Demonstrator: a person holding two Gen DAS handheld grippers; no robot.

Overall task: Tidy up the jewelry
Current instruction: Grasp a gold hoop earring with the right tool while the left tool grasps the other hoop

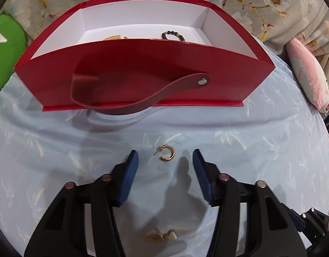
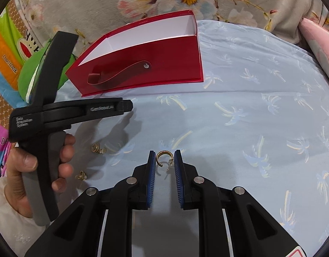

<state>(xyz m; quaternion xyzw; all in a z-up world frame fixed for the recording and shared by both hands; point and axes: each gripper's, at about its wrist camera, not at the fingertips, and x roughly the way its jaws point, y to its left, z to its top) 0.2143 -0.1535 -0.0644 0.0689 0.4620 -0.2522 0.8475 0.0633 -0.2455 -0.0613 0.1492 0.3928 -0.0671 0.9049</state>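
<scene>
Pale blue bedsheet (image 1: 261, 150), a thin, softly creased fabric printed with palm trees, forms the working surface, with a plush grey floral blanket (image 1: 250, 0) behind it. Step in hand: collecting scattered earrings for the red box (image 1: 143, 64), a rigid, glossy card container with white inner walls, open at the top, carrying a limp leather-like strap (image 1: 143, 102) fixed by a metal snap (image 1: 202, 82). A beaded bracelet (image 1: 173, 35) and another gold piece already lie on its floor, so the task appears partly done. The left gripper (image 1: 165, 156) stands released, angled down, its ribbed blue pads (image 1: 131, 171) flanking but not touching a loose hoop earring (image 1: 167, 153), which lies flat on the sheet just ahead of the tips; an ornate gold earring (image 1: 160, 236) rests nearer, beneath the black body. The right gripper (image 2: 163, 160) is nearly closed and appears clenched on a second hoop earring (image 2: 162, 158), a ridged C-shaped gold band with a thin post, spanning the narrow gap between the pads. A person's left hand (image 2: 20, 171) wraps the other tool's handle. Next, by judgement, the left tips must lower and close squarely across the small, hard, slippery hoop without snagging cloth, while the right carries its piece over the box rim, well apart from it now.
</scene>
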